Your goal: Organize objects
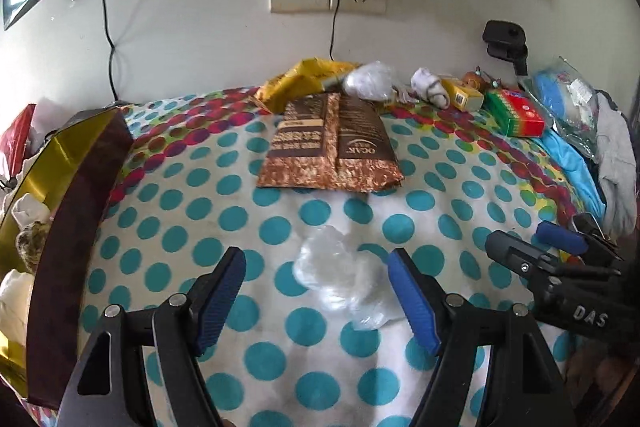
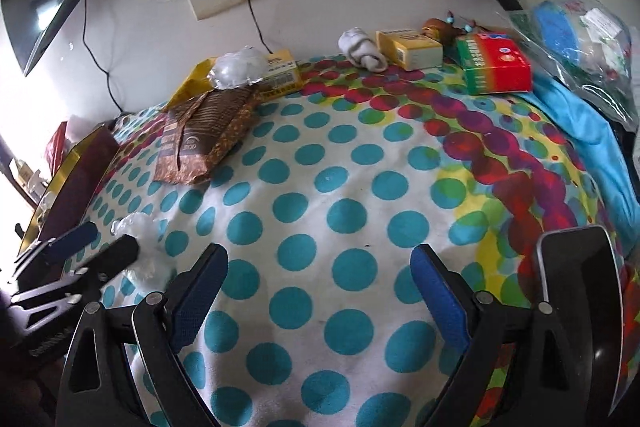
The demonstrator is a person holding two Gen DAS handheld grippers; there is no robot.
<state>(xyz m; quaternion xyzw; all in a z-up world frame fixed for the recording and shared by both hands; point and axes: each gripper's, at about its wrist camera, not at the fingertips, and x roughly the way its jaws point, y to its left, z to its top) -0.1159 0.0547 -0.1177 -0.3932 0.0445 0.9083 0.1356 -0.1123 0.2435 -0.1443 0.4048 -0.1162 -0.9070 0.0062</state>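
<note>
Crumpled clear plastic wrap (image 1: 343, 287) lies on the white cloth with teal polka dots (image 1: 280, 227), between the spread blue-padded fingers of the left gripper (image 1: 316, 291), whose jaws stand wide open and hold nothing. Wide open and empty as well, the right gripper (image 2: 320, 291) hovers over bare dotted cloth, with a black phone (image 2: 580, 291) just beside its right finger. Farther back, near the wall, lie a brown foil snack packet (image 1: 332, 147), a red-and-green cardboard box (image 1: 516, 113) and a yellow carton (image 1: 466, 97), while a dark red, gold-lined box (image 1: 68, 219) stands at the left edge.
</note>
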